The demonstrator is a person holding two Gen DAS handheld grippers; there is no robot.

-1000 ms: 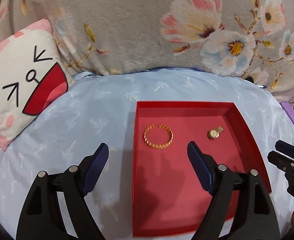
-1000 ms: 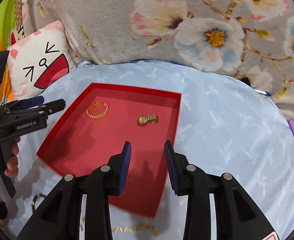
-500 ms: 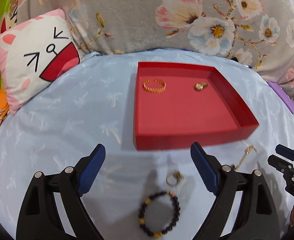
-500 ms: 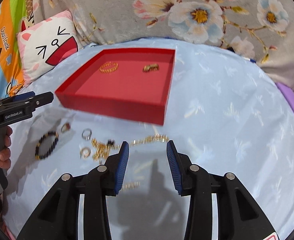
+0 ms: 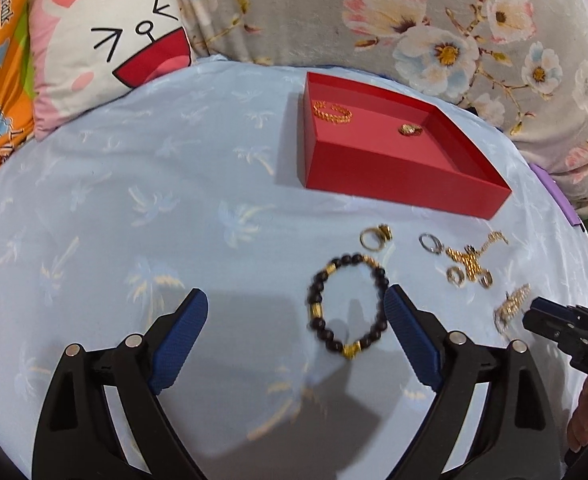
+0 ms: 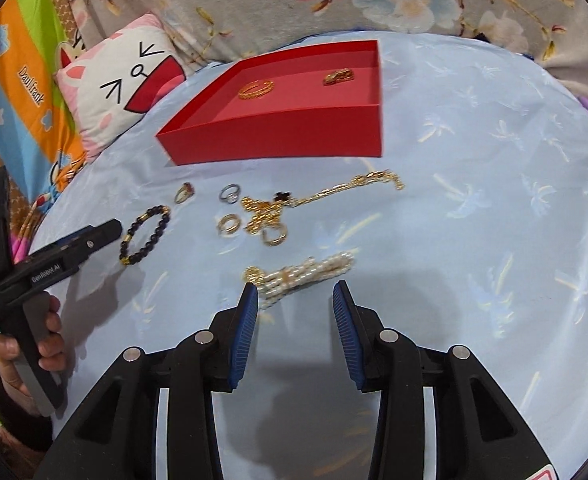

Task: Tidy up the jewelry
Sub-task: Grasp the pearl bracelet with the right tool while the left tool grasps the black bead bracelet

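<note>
Pearl bracelet (image 6: 301, 276) lies crosswise just ahead of our right gripper (image 6: 295, 300), jaws narrowly apart and empty, near the bedspread's (image 6: 473, 208) front edge; left gripper (image 5: 295, 312) gapes wide.

Red tray (image 5: 393, 180) w/ gold bracelet (image 5: 331, 113); black-and-gold bead bracelet (image 5: 347, 305); pale blue sheet (image 5: 154, 208), palm print; grey floral blanket (image 5: 294, 12); pink-white cat pillow (image 5: 110, 52).

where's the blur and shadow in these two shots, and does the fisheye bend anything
Left wrist view: the beaded bracelet is slightly smeared at its right side, and the left gripper casts a broad grey shadow on the blue sheet. Right wrist view: sharper, with shadow under the right gripper; the red tray looks skewed by the lens.
</note>
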